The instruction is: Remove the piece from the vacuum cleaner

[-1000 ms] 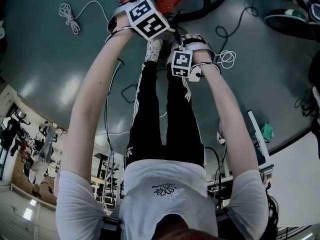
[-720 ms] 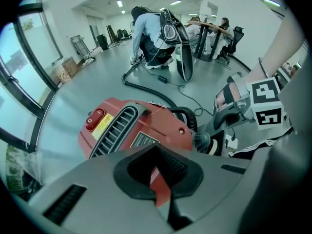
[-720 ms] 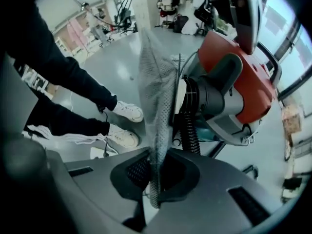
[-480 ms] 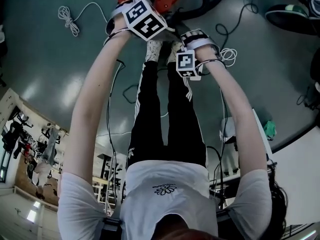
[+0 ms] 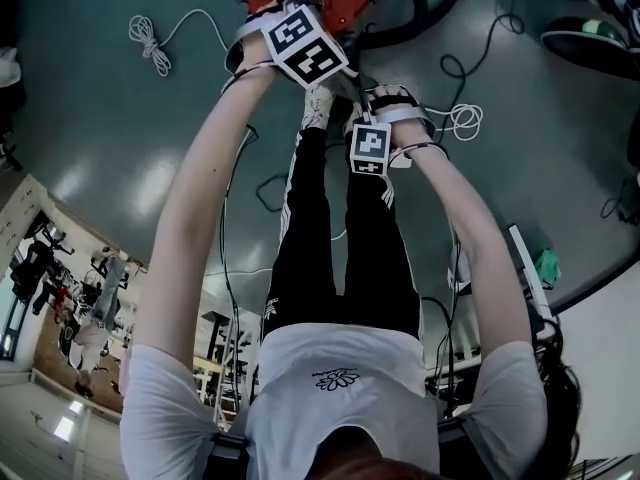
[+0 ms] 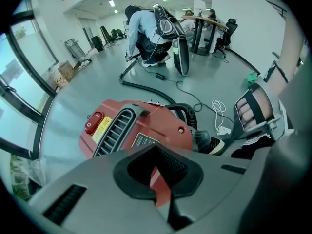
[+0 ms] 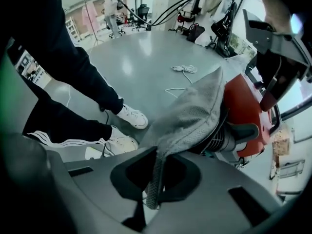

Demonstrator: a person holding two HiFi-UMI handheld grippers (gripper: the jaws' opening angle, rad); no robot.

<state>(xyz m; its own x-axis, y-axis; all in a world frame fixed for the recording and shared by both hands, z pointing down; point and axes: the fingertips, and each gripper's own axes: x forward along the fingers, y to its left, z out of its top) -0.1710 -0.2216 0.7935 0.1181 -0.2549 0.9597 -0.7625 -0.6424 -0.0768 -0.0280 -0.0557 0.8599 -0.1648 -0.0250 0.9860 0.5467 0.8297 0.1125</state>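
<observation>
Posn: person stands over a red vacuum cleaner (image 6: 146,126) on the grey floor (image 5: 90,118), both arms stretched down, one gripper per hand.

L gripper (image 6: 159,191): pointed steeply down at the vac's top. Jaws almost together, w/ a thin red strip of the casing between the pads; reads as clamped on the casing edge. Its marker cube (image 5: 305,46) sits directly over the vac in the head view.

R gripper (image 7: 152,191): pointed straight down, beside the L one and nearer the person's shoes (image 7: 130,117). Jaws closed tight on the lower edge of the grey cloth piece (image 7: 195,111).

Task item: the grey cloth piece is a mesh-textured fabric. It runs up and to the R from the R jaws, and its far end lies against the red casing, just above a black ribbed part (image 7: 229,135). Cannot tell whether that end is free of the casing. Not visible in the head view, being under the grippers.

Vac details: red switch (image 6: 93,122) and slatted vent grille (image 6: 116,130) on top. Black hose (image 6: 183,111) leaves the body and trails across the floor.

Surrounds: white cable coil (image 5: 148,36) on the floor, well apart to the L. A second coil (image 5: 462,118) lies near the R hand.
</observation>
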